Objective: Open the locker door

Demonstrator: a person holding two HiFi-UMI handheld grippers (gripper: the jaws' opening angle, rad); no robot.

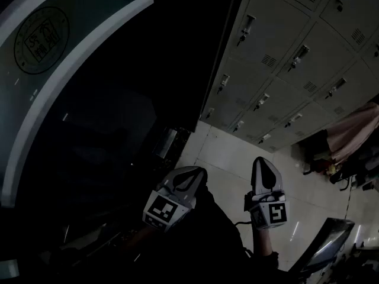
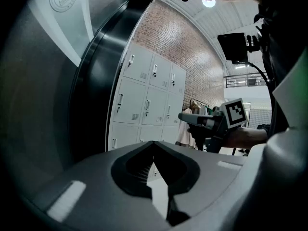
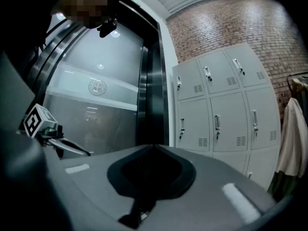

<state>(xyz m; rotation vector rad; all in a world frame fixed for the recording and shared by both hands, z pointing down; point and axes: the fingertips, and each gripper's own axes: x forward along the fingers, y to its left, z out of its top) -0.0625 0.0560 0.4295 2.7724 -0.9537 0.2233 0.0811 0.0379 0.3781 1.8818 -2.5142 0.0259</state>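
Big brick wall (image 3: 231, 28) ran across the back of the room, and next to it was a tall dark-framed glass panel (image 3: 86, 124) with a round emblem (image 3: 97, 86) printed on it. Up against the brick stood the grey lockers (image 1: 284, 58), stacked in rows. Every door I could see was closed, each with its little handle and vent slots. No clue which door was the one that mattered.

Pale tiled floor (image 1: 237, 152) in front of them, and some light-coloured clothes (image 1: 355, 132) hung just to the right of the lockers.

The person held both tools out low in front, pointing roughly at the lockers but well short of them, touching nothing. The left claw (image 1: 198, 171) had its two jaws pressed together at the tips, with nothing caught in them, just floor and locker showing through the gap behind the tips. The right claw (image 1: 265, 160) was the same deal, jaws closed up on nothing. It sat just beside the left one, a bit nearer the lockers. Each had its marker cube (image 1: 273, 212) at the back.
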